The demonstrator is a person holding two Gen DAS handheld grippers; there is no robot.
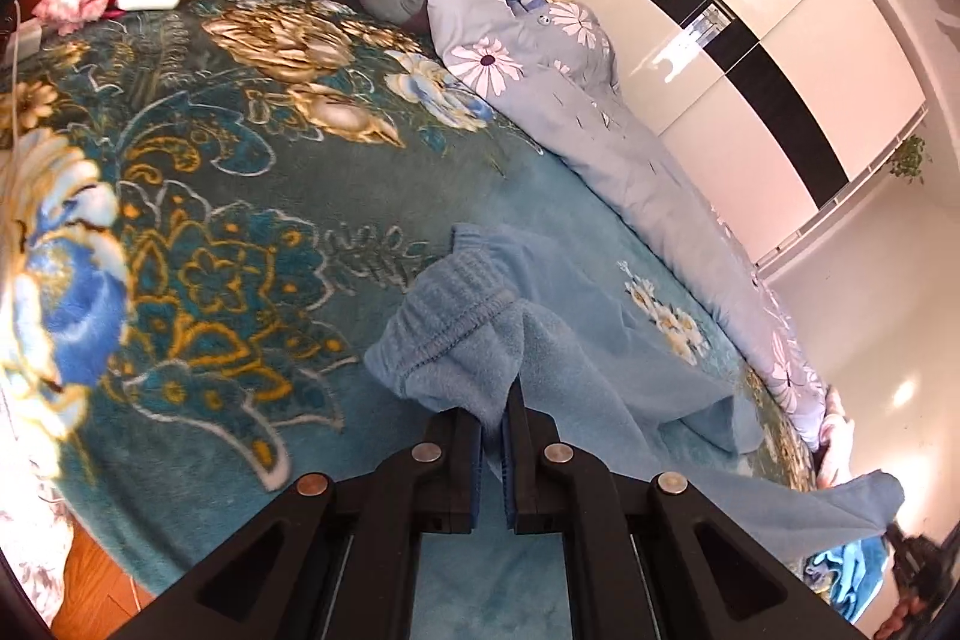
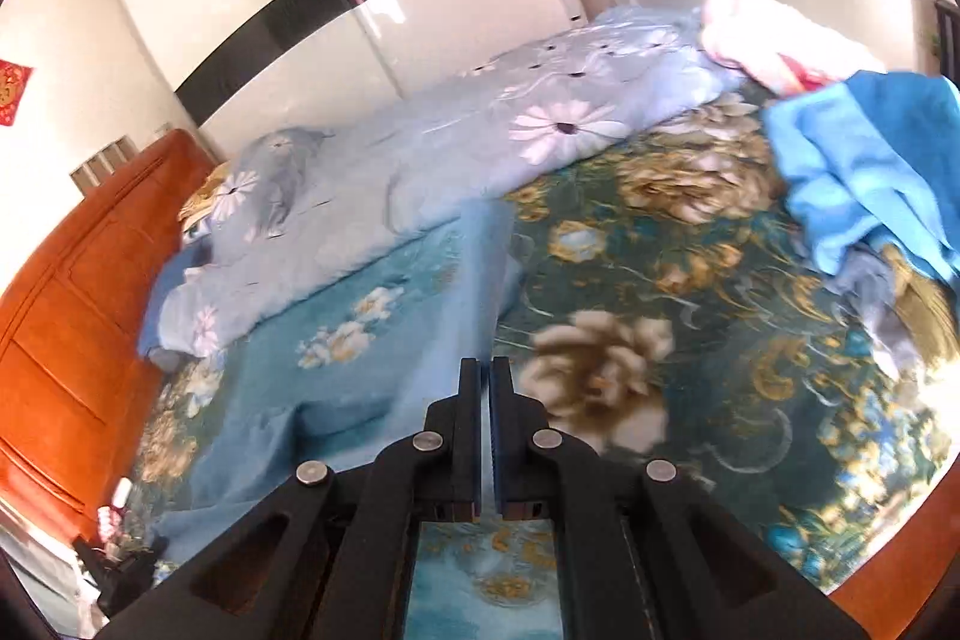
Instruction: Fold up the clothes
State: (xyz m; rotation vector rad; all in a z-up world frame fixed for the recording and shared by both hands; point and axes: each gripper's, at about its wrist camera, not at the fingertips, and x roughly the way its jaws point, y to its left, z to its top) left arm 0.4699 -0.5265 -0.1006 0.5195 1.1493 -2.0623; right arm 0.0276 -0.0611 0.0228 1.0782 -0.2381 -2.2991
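While both clench the light-blue fleece pants (image 1: 540,340), left hand-held gripper (image 1: 495,412) and right hand-held gripper (image 2: 485,370) stretch them.

Both views bright w/ daylight-like light. Glare patches sit on the glossy wardrobe doors (image 1: 708,58) and on the wall (image 1: 900,394) at right. Strong fisheye warp: bed (image 1: 252,196) bulges, headboard (image 2: 66,316) curves, black vignette in corners. Left wrist view mostly sharp; its left edge is blown out. Right wrist view shows motion blur across the floral blanket (image 2: 660,316), esp. toward the lower right, where it is overexposed.
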